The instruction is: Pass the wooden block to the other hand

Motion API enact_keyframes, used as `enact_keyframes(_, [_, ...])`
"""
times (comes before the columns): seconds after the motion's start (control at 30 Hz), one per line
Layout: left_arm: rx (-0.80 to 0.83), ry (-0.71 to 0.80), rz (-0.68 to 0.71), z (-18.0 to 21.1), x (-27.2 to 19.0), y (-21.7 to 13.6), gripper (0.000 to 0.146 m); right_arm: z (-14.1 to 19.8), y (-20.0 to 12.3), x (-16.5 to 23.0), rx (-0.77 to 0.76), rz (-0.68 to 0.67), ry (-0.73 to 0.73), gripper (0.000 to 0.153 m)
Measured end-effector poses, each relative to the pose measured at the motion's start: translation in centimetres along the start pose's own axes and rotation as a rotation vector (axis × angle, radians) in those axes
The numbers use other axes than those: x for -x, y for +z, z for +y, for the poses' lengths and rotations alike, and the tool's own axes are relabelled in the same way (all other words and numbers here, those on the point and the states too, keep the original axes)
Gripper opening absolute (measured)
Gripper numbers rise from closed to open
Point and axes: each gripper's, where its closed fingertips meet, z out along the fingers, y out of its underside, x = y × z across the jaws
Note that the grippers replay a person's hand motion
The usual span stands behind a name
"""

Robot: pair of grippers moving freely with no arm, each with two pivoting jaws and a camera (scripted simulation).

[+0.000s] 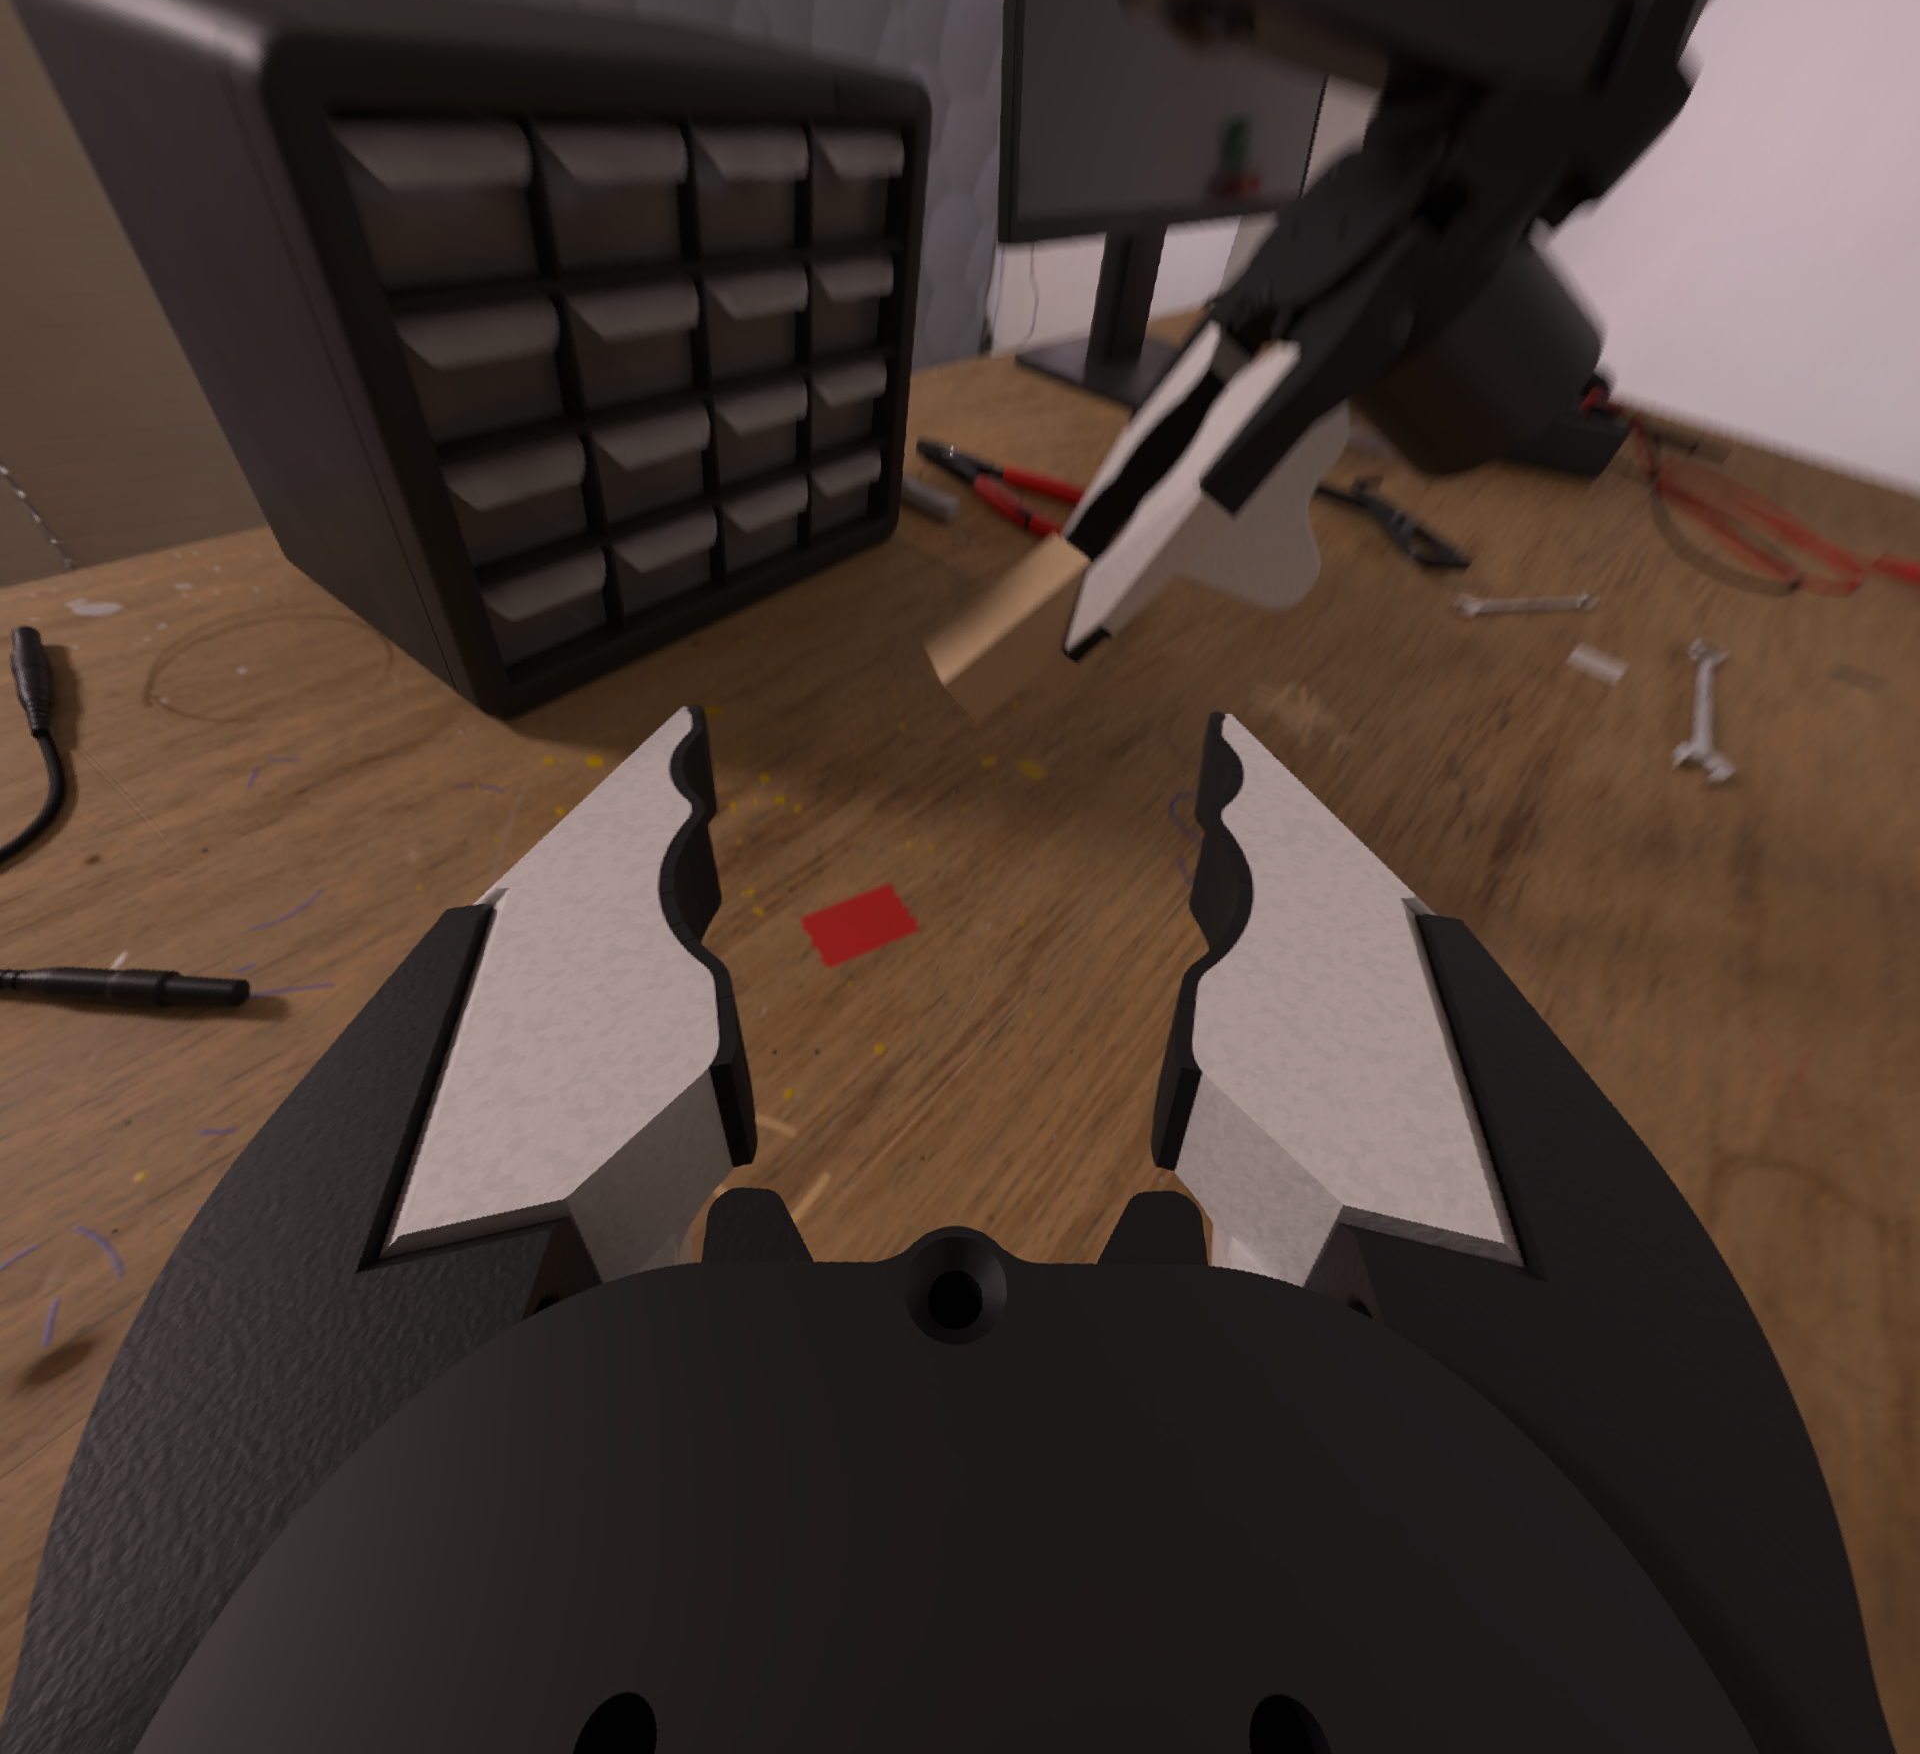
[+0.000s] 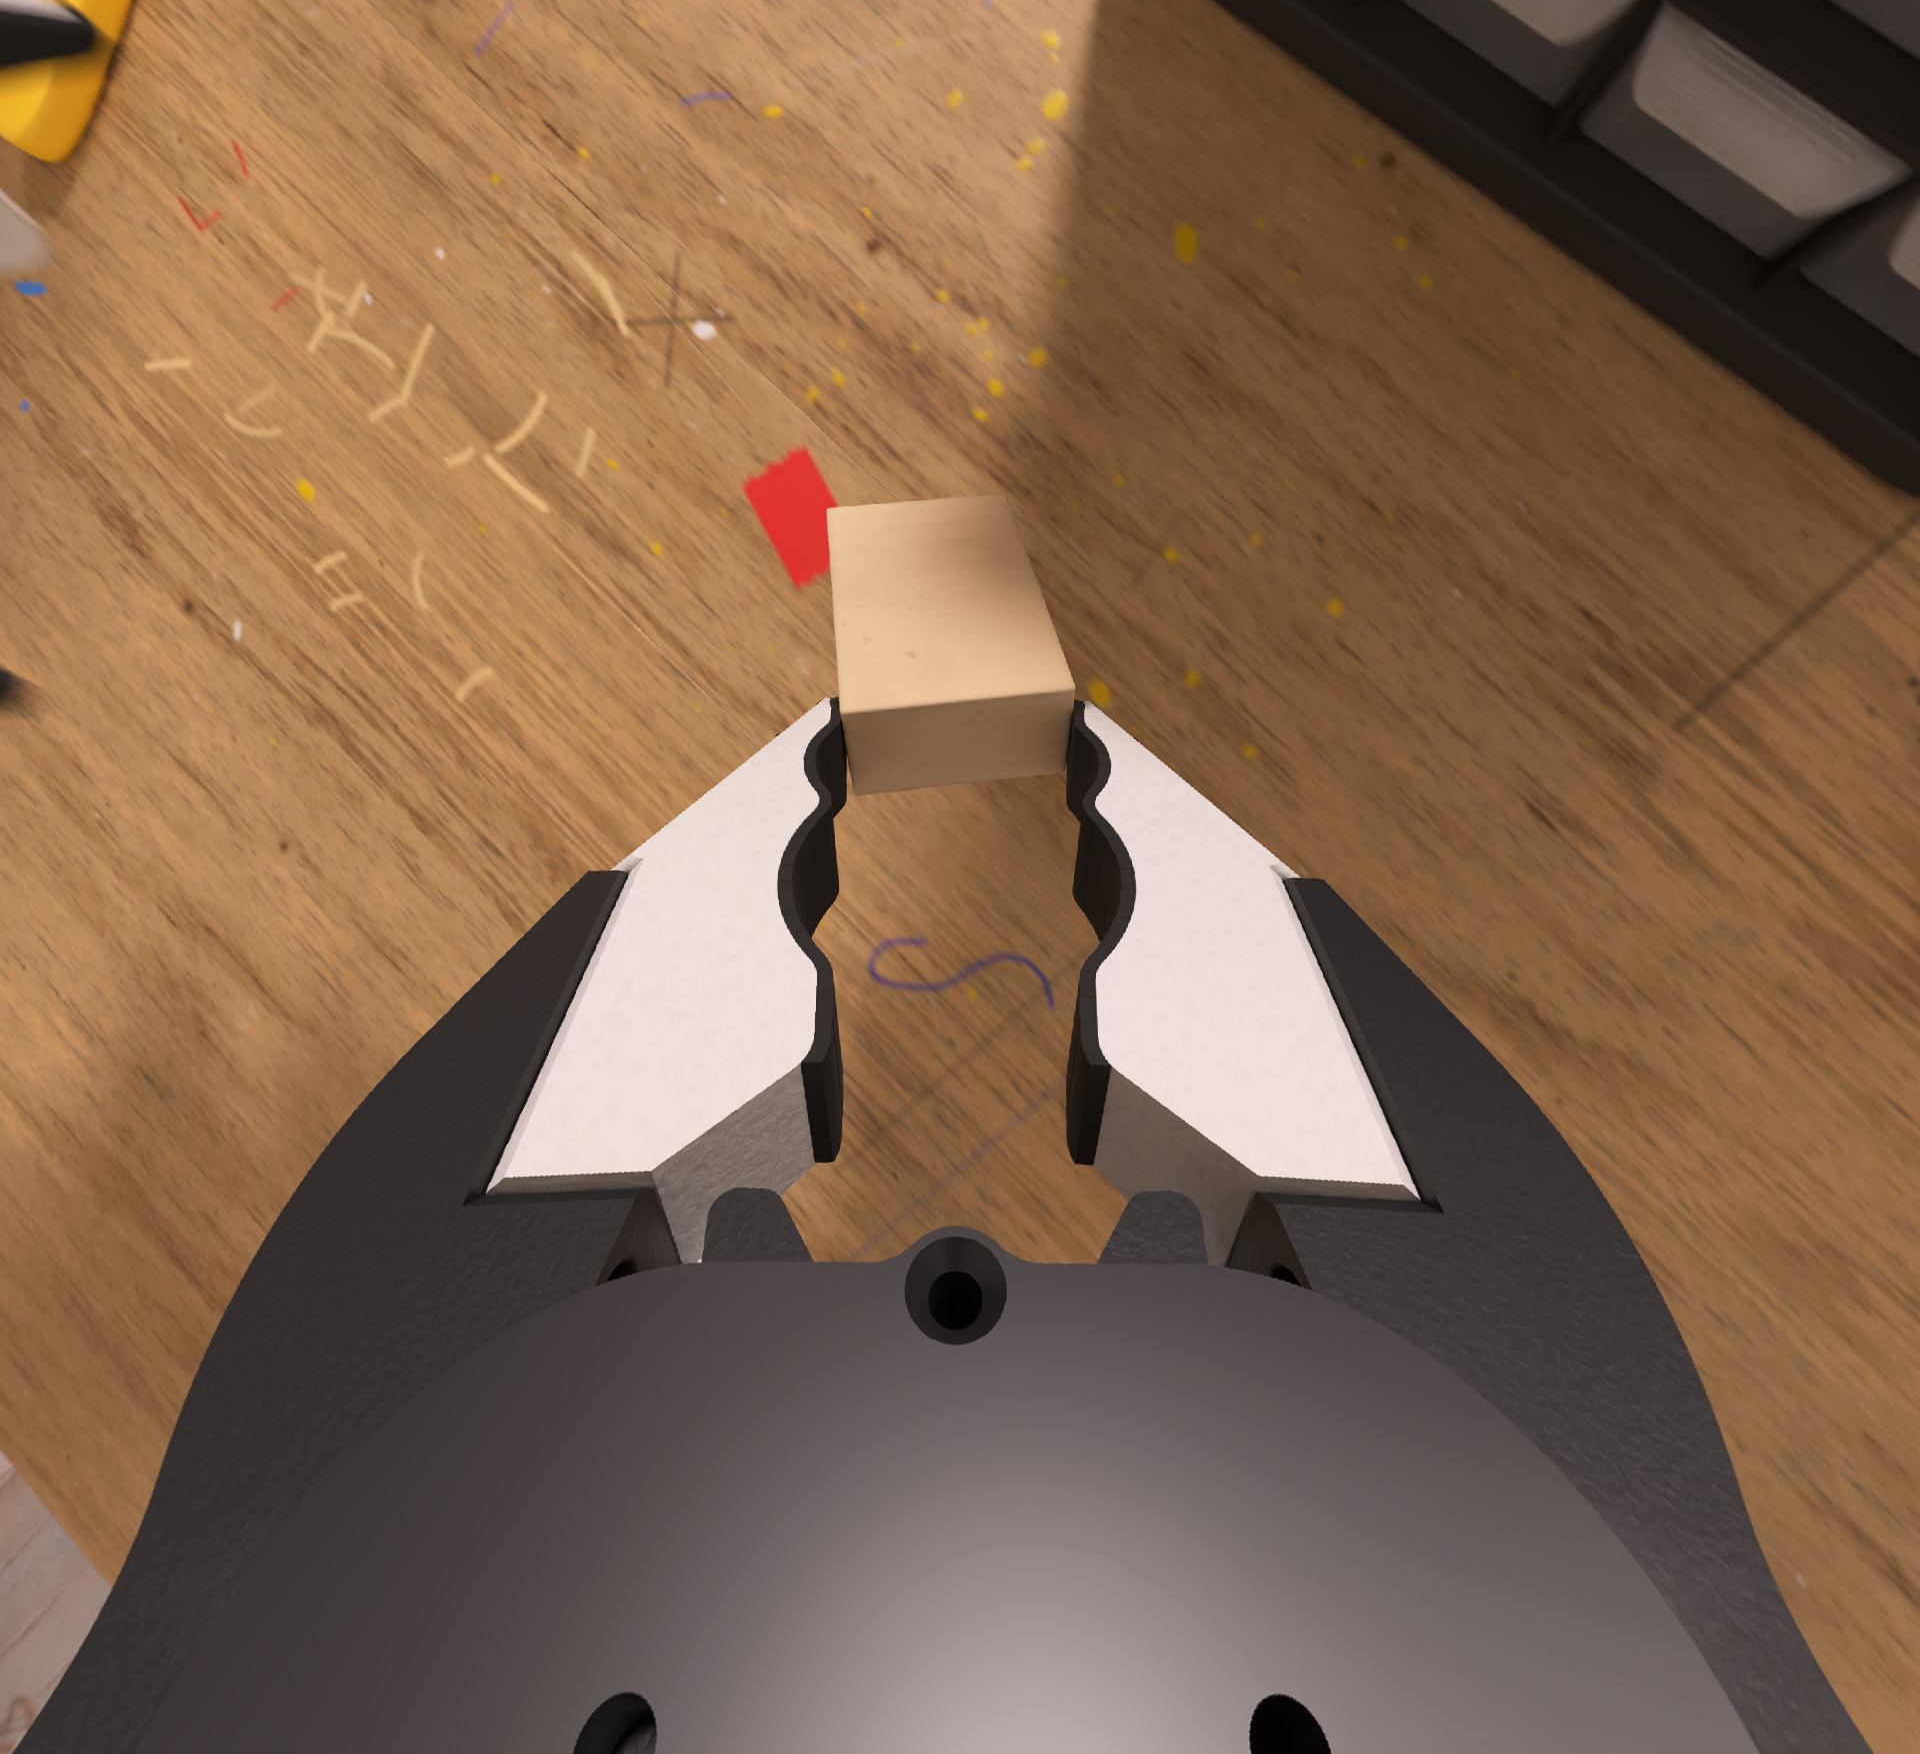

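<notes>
A scuffed, paint-flecked wooden worktop [image 1: 1039, 1081] carries a black drawer cabinet [image 1: 582, 333] with 16 grey drawers toward its far-left corner, and a dark monitor [image 1: 1132, 42] stands on its foot at the far edge. Above the worktop's middle, the right gripper [image 2: 954, 743] pinches the near end of the wooden block [image 2: 940, 624] between its 2 fingertips, holding it in the air, tilted down toward the surface. The left gripper [image 1: 961, 738] hangs just short of the block, jaws spread wide and holding nothing. Red-handled pliers [image 1: 1003, 483] lie near the far edge, 2 silver wrenches [image 1: 1701, 712] toward the right edge, and a black cable [image 1: 36, 738] at the left edge. A small red tape patch [image 1: 860, 922] marks the worktop's middle.
</notes>
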Motion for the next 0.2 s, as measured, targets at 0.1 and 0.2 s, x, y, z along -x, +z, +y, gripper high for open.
enact_keyframes(0.1, [0.085, 0.060, -0.022, 2.8, -0.7, 2.1, 0.097, -1.7, 1.4, 1.8, -0.009, 0.005, -0.020, 0.042])
enact_keyframes(0.2, [0.150, 0.094, -0.084, 4.5, -0.2, 3.8, 0.091, -3.2, 2.7, 3.4, -0.011, 0.013, -0.042, 0.042])
